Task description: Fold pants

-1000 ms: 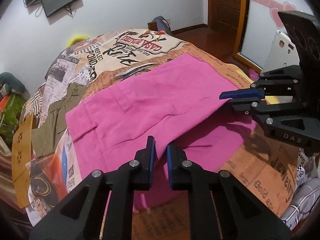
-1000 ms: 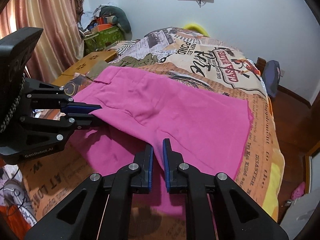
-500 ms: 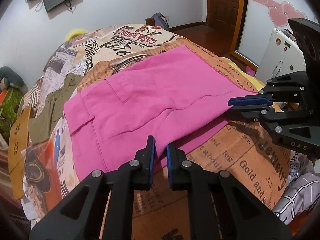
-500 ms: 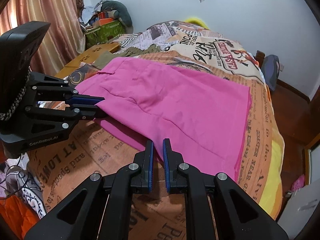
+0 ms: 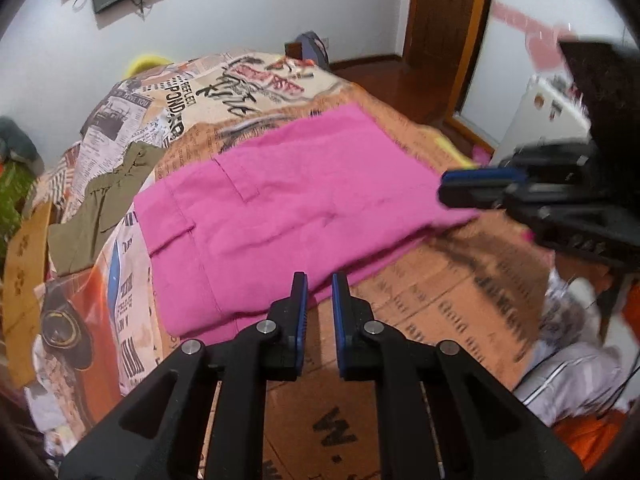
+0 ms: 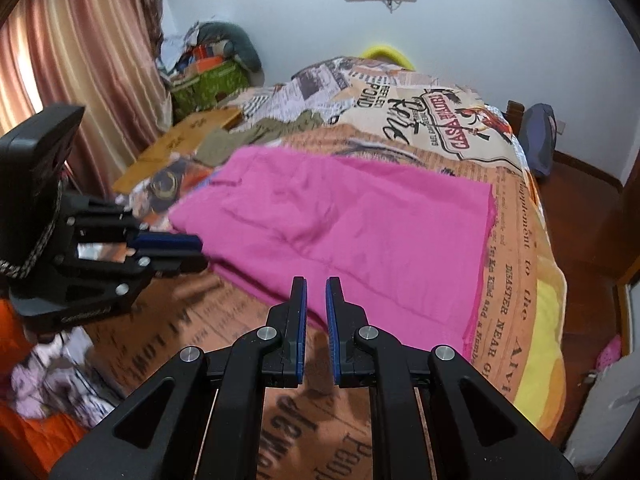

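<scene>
Pink pants (image 5: 288,200) lie folded flat on the printed bed cover (image 5: 440,308), waistband to the left in the left wrist view. My left gripper (image 5: 320,280) is shut, its tips just over the pants' near edge, with no cloth seen between the pads. The right gripper (image 5: 444,190) comes in from the right, blurred, at the pants' right corner. In the right wrist view the pants (image 6: 360,220) fill the middle. The right gripper (image 6: 316,282) is shut at their near edge with nothing between its pads, and the left gripper (image 6: 198,246) sits at the left edge.
An olive garment (image 5: 108,192) lies crumpled beyond the pants' waistband, beside a cardboard sheet (image 6: 180,144). Curtains (image 6: 80,80) hang on the left in the right wrist view. A wooden door (image 5: 440,20) and bare floor lie past the bed. Orange and white cloth (image 5: 580,380) is heaped nearby.
The upper layer of the pants, held lifted by both grippers a second ago, now lies flat on the lower layer. Both grippers have drawn back toward the near edge.
</scene>
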{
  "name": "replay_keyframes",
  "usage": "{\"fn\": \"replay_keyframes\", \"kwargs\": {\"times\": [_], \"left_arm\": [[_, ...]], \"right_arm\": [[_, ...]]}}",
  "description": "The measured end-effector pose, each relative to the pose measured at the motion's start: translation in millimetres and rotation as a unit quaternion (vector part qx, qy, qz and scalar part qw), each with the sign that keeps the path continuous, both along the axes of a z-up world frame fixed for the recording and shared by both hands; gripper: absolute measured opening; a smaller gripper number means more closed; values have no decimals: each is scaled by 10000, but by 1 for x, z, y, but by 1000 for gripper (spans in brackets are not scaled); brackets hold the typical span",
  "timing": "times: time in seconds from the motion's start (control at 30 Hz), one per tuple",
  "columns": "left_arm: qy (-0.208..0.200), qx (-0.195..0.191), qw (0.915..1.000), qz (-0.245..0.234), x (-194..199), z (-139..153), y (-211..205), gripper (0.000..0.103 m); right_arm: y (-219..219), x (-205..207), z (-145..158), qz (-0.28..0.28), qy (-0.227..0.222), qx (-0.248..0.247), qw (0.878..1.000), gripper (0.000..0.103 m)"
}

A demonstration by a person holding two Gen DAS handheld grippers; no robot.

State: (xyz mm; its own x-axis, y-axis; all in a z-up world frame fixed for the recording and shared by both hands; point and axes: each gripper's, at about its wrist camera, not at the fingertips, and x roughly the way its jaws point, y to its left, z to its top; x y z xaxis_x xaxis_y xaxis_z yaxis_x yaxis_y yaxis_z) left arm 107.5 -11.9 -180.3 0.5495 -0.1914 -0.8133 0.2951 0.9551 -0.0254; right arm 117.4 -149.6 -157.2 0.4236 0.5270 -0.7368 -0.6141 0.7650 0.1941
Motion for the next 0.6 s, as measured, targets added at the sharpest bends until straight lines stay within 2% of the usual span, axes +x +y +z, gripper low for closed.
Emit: {"fn": "replay_keyframes", "kwargs": {"times": [0.07,0.13,0.17,0.27,0.4,0.47,0.6], "left_arm": [[-47,-99,9997,240,8,8,8,11],[-43,-159,9989,437,18,10,14,11],[13,-234,9982,554,25,8,19,11],[260,-388,9957,802,41,-7,30,11],[548,-322,9943,861,42,-33,36,11],[482,-268,9951,824,35,-38,38,12],[419,-362,9950,825,25,-35,46,12]], "right_arm": [[4,9,1,-97,37,98,9999,18],[11,17,-2,-185,151,222,9995,32],[15,21,-5,-211,223,313,9990,33],[27,26,-15,-206,406,364,9983,34],[37,32,-43,-130,866,267,9958,34],[36,32,-55,-90,1006,215,9947,34],[21,27,-54,-104,900,137,9958,34]]}}
